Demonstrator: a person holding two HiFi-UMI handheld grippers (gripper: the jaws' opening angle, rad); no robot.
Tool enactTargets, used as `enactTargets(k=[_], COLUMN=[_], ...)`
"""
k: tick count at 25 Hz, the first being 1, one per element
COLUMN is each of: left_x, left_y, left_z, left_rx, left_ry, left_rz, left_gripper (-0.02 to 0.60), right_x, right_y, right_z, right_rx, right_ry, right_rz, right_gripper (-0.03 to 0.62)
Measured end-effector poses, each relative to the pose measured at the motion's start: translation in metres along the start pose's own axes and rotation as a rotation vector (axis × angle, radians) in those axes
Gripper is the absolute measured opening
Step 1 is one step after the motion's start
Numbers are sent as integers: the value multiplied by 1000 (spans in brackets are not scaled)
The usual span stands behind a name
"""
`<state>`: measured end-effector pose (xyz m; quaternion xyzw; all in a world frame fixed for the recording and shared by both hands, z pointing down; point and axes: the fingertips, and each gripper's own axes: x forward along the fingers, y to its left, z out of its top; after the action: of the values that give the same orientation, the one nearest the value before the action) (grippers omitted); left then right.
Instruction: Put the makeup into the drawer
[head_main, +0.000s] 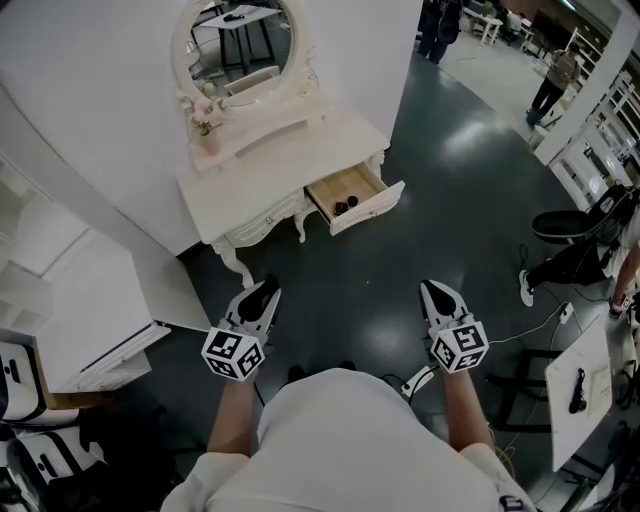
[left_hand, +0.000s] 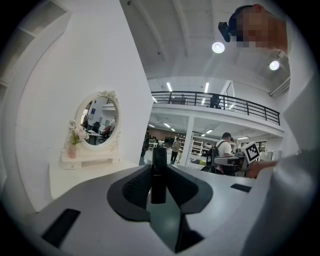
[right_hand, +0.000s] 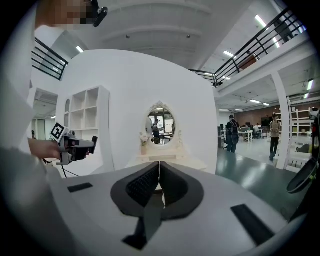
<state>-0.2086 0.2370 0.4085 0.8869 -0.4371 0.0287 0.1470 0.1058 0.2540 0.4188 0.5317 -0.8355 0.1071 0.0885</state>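
Note:
A slim black makeup tube (left_hand: 159, 172) stands upright between the jaws of my left gripper (left_hand: 159, 181), which is shut on it. In the head view the left gripper (head_main: 263, 292) is held over the dark floor, short of the white dressing table (head_main: 270, 165). The table's right drawer (head_main: 372, 208) is pulled open, with two small dark items (head_main: 346, 206) inside. My right gripper (head_main: 436, 291) hovers level with the left one, farther right. Its jaws are closed together with nothing between them (right_hand: 159, 172). The oval mirror (right_hand: 159, 121) lies straight ahead of it.
A white shelf unit (head_main: 70, 300) stands to the left of the dressing table. A pink vase with flowers (head_main: 208, 135) sits under the mirror. At the right are a black chair (head_main: 572, 226), a white table (head_main: 590, 385) and a cable on the floor (head_main: 530, 325).

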Motion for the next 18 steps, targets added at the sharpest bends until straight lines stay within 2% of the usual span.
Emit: enactTargets(k=[18], left_x=[17], left_y=[-41], left_z=[-13], left_rx=[-7], left_ry=[-20], left_rz=[75], left_gripper=[104], right_x=[-5], right_y=[-40], right_z=[-15], right_rx=[-27], right_ry=[28], right_rz=[83], right_gripper=[29])
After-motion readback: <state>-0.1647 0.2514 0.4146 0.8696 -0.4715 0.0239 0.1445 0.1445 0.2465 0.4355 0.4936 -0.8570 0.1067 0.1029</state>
